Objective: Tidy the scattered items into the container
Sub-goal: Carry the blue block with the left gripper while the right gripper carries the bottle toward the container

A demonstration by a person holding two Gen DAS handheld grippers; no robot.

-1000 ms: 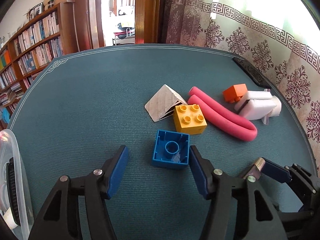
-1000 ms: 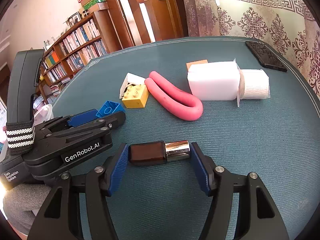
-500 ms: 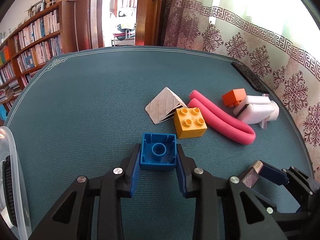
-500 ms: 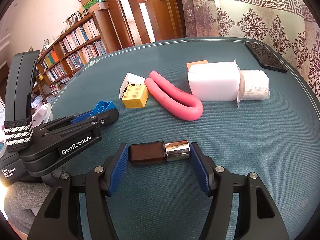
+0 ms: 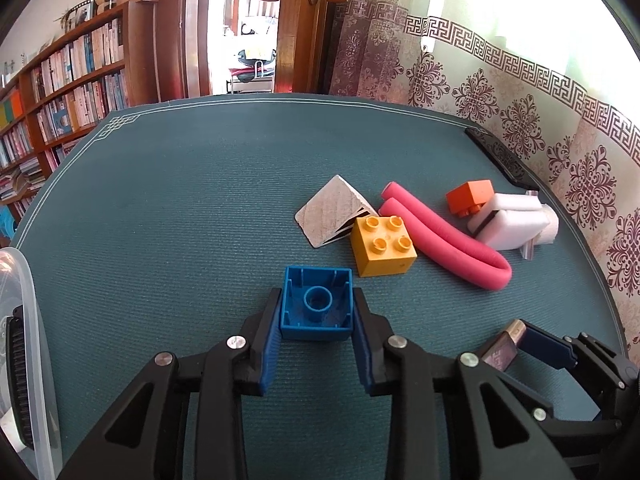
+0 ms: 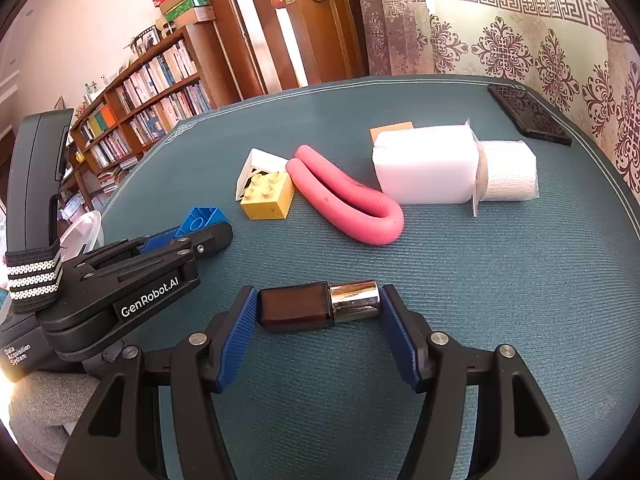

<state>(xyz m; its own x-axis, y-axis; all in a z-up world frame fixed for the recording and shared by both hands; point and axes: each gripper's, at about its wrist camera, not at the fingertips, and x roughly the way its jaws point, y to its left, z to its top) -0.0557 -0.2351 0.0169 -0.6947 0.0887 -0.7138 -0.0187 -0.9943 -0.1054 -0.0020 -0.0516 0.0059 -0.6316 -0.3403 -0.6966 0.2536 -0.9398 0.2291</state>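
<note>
My left gripper [image 5: 316, 312] is shut on a blue toy brick [image 5: 317, 304], hollow side up, just above the teal mat. In the right wrist view the same blue brick [image 6: 200, 218] shows at the tip of the left gripper [image 6: 192, 236]. My right gripper [image 6: 318, 306] is shut on a small brown bottle with a silver cap [image 6: 316, 306], also seen from the left as the bottle [image 5: 502, 346]. Farther back lie a yellow brick [image 5: 382, 246], a bent pink foam tube [image 5: 444, 242], an orange brick [image 5: 470, 196] and a white foam block [image 6: 426, 164]. A clear plastic container [image 5: 24, 344] sits at the left edge.
A white folded card [image 5: 332, 210] leans beside the yellow brick. A gauze roll [image 6: 506, 176] abuts the foam block. A black phone [image 6: 528, 114] lies at the far right edge. The teal mat [image 5: 180, 208] stretches bare to the left; bookshelves and a door stand behind.
The left gripper's jaws have closed on the blue brick, which now sits slightly lifted between them. The right gripper holds still with the bottle.
</note>
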